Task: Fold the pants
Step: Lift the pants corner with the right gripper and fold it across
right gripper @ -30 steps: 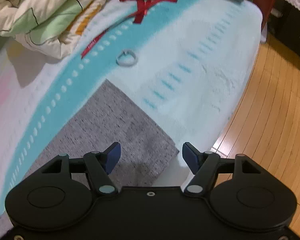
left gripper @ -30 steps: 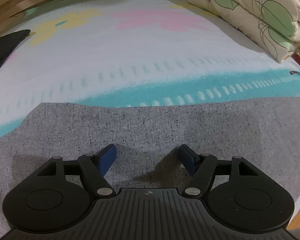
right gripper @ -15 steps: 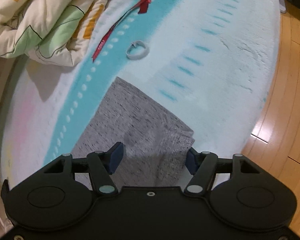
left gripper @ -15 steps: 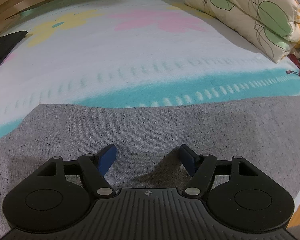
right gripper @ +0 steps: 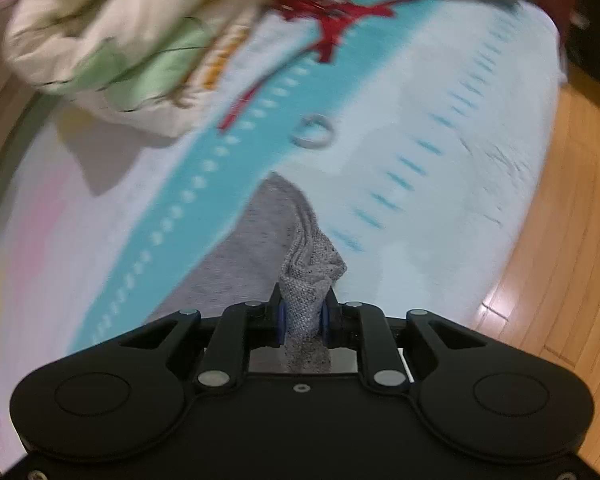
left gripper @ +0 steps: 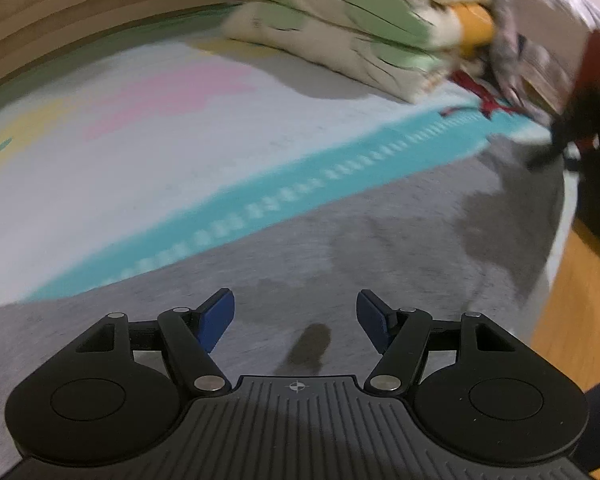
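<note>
Below, right gripper (right gripper: 303,322) closing, pinching bunched corner of grey pants (right gripper: 244,256), left gripper (left gripper: 296,314) spread wide above flat grey fabric, patterned blanket (left gripper: 160,168) beneath.

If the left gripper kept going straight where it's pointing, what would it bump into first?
Most likely the gray pants. The left gripper is open with nothing in it, and gray cloth lies spread right ahead of its fingers. How far off is hard to tell.
</note>
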`<state>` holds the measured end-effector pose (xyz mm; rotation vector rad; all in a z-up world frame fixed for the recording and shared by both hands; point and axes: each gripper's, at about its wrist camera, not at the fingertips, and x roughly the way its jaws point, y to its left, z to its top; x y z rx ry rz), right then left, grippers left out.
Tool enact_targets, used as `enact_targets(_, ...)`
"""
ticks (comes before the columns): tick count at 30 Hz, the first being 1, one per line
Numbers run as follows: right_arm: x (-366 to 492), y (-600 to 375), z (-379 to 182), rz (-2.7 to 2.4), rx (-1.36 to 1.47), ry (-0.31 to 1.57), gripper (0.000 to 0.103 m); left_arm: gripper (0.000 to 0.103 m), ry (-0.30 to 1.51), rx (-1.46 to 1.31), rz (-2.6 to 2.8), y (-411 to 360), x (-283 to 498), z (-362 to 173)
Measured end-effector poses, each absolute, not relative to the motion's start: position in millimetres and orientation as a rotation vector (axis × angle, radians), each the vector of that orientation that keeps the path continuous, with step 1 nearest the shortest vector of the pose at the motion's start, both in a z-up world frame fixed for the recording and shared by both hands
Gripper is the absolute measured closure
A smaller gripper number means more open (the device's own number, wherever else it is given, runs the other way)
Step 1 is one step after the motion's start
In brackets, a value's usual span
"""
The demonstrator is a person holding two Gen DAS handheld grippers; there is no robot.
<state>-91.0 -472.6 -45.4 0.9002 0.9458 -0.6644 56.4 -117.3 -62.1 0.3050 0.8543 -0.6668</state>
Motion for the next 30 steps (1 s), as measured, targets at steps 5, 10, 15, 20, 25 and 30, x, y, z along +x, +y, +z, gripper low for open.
enact_targets(5,-84,-459,-22,-0.617,0.855,0.911,0.078,0.037,0.867,0.389,-0.702,-151,53,-88)
enact_targets(10,-71,-439,3,-0.573,0.792,0.887,0.078,0.037,0.896,0.369,-0.700,-160,65,-92)
enact_targets(15,-53,-389,40,-0.437,0.675,0.851,0.078,0.038,0.921,0.240,-0.551,-113,92,-67)
enact_targets(20,-33,-309,70,-0.223,0.539,0.814,0.078,0.038,0.900,0.125,-0.376,-33,112,-44)
enact_targets(25,-3,-214,67,-0.018,0.434,0.862,0.078,0.038,0.879,0.037,-0.236,40,119,-33)
enact_targets(30,26,-117,33,0.116,0.278,0.971,0.079,0.038,0.884,-0.036,-0.140,93,119,-35)
